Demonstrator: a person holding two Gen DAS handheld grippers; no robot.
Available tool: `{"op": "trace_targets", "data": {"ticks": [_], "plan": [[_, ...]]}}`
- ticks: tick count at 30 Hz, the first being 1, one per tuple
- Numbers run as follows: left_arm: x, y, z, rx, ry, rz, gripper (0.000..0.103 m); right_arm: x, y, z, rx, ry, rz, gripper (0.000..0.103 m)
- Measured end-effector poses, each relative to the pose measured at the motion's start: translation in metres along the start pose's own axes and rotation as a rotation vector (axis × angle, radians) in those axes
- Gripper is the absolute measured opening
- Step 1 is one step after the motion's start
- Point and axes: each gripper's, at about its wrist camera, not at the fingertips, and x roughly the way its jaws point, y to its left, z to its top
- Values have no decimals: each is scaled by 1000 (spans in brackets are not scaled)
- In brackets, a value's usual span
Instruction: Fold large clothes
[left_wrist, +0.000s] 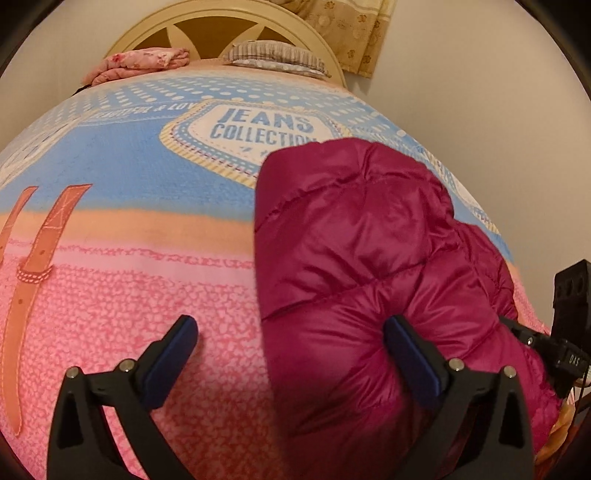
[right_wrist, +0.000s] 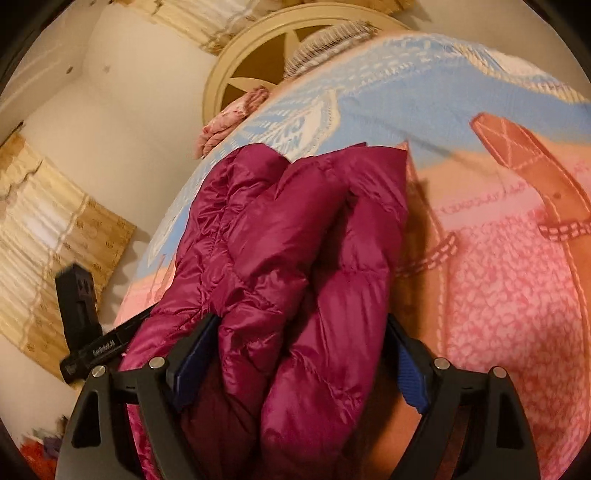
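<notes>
Your magenta puffer jacket (left_wrist: 354, 258) lay bunched in a folded heap on the bed's printed blanket (left_wrist: 122, 258), over toward the edge nearest the wall, covering part of the "JEANS COLLECTION" patch (left_wrist: 258, 129). Your left gripper (left_wrist: 291, 343) had its fingers (left_wrist: 173, 354) spread wide and released: one blue pad sat over the pink knit print, the other just against the jacket's near side, gripping nothing. Your right gripper (right_wrist: 299, 362) was let go too, its fingers (right_wrist: 410, 373) standing apart with a thick fold of the jacket between them; the one by the wall lay against the fabric, the other stood clear of it. Up at the head of the bed a striped pillow (left_wrist: 273, 59) and a crumpled pink floral cloth (left_wrist: 136, 66) rested against the cream headboard (left_wrist: 221, 22), with patterned curtains (right_wrist: 51, 229) hanging along the wall.
</notes>
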Motion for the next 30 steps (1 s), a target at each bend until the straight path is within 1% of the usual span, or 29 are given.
{"op": "trace_targets", "data": {"ticks": [2,6,7,10,11,12,14,17,18,19,20,22,25,30], "plan": [[5,-1,-1,-7,2,-25,103,4,3,-1,-24,9,-3,86],[20,10,-3,-114,41,-154,103,12,6,0,-50,28,-8,87],[22,11,-3,-123,28,-169,103,14,8,1,-58,31,-16,87],[25,1,-3,-82,13,-192,102,21,11,2,-78,36,-34,87],[26,-2,-3,-69,11,-209,99,22,13,2,-82,37,-37,87],[28,-6,-3,-51,8,-230,93,24,15,3,-94,42,-46,86],[28,-7,-3,-43,-2,-224,91,27,19,1,-120,49,-62,82],[26,-7,-4,-45,-14,-219,80,28,25,-2,-143,49,-77,66],[25,-7,-5,-49,-15,-226,75,28,28,-4,-141,50,-75,60],[23,-6,-6,-57,-15,-229,70,27,28,-6,-129,47,-77,56],[20,-6,-9,-62,-13,-234,68,27,28,-7,-118,44,-82,54],[12,-5,-14,-66,-7,-243,60,22,34,-13,-97,38,-91,44],[-3,-9,-20,-50,-2,-250,54,11,49,-22,-103,36,-118,39],[-29,-20,-37,-28,9,-284,54,-25,65,-50,-89,19,-141,36]]}}
